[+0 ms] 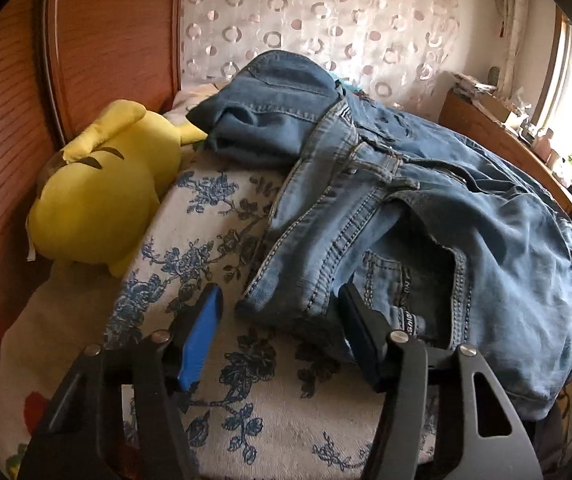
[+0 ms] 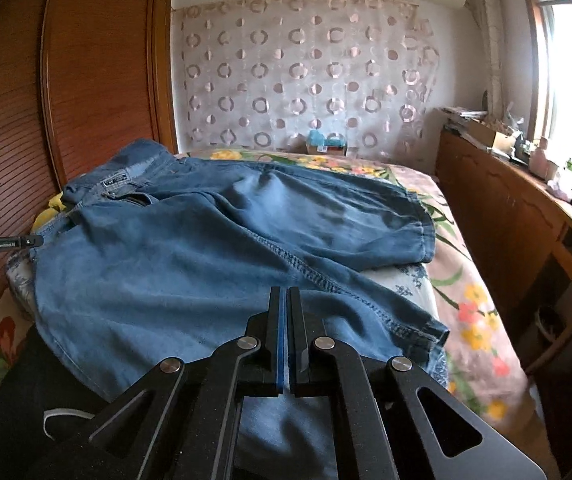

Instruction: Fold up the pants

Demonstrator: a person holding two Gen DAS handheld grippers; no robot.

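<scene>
Your jeans (image 2: 213, 248) lie spread on the bed (image 2: 474, 304), not folded yet.

Your left gripper (image 1: 279, 304) is wide open, holding nothing, right at the waist end. Your right gripper (image 2: 285, 300) is closed flat over the near leg; I cannot tell if it pinches cloth. If it does not, the leg slips and bunches. A yellow toy (image 1: 97, 196) sits far left. I see no boxes holding anything.

The left gripper (image 1: 279, 300) hung with its 2 fingers spread wide above the floral bedspread (image 1: 221, 216), flanking a folded edge of the blue jeans (image 1: 426, 208) heaped toward the bed's right edge. A yellow plush toy (image 1: 97, 200) lay against the wooden wardrobe (image 1: 1, 152) at the left edge.
</scene>
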